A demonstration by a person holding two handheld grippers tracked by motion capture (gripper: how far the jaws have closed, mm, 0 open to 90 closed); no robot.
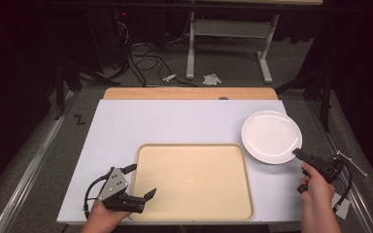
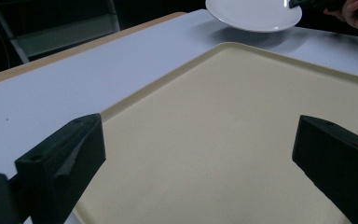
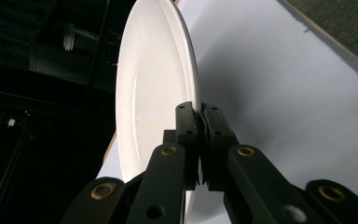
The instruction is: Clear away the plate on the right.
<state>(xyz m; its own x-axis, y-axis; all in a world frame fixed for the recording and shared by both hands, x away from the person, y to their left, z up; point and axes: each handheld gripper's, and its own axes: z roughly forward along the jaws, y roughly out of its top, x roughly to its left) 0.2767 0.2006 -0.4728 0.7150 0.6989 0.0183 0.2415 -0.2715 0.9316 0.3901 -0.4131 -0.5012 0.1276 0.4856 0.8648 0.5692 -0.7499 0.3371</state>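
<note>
A white round plate (image 1: 270, 136) hovers at the right of the white table, its near rim pinched by my right gripper (image 1: 297, 153), which is shut on it. In the right gripper view the plate (image 3: 149, 88) stands edge-on between the closed black jaws of that gripper (image 3: 199, 116). A beige tray (image 1: 192, 179) lies at the front middle of the table. My left gripper (image 1: 143, 182) hangs open over the tray's front left corner. In the left gripper view the tray (image 2: 233, 135) spreads between its wide-apart jaws, with the plate (image 2: 254, 13) far off.
The white table top (image 1: 175, 121) has a wooden strip along its far edge (image 1: 189, 93). Beyond it are a metal table frame (image 1: 228, 43) and cables (image 1: 143, 58) on the floor. Grey carpet borders both sides of the table.
</note>
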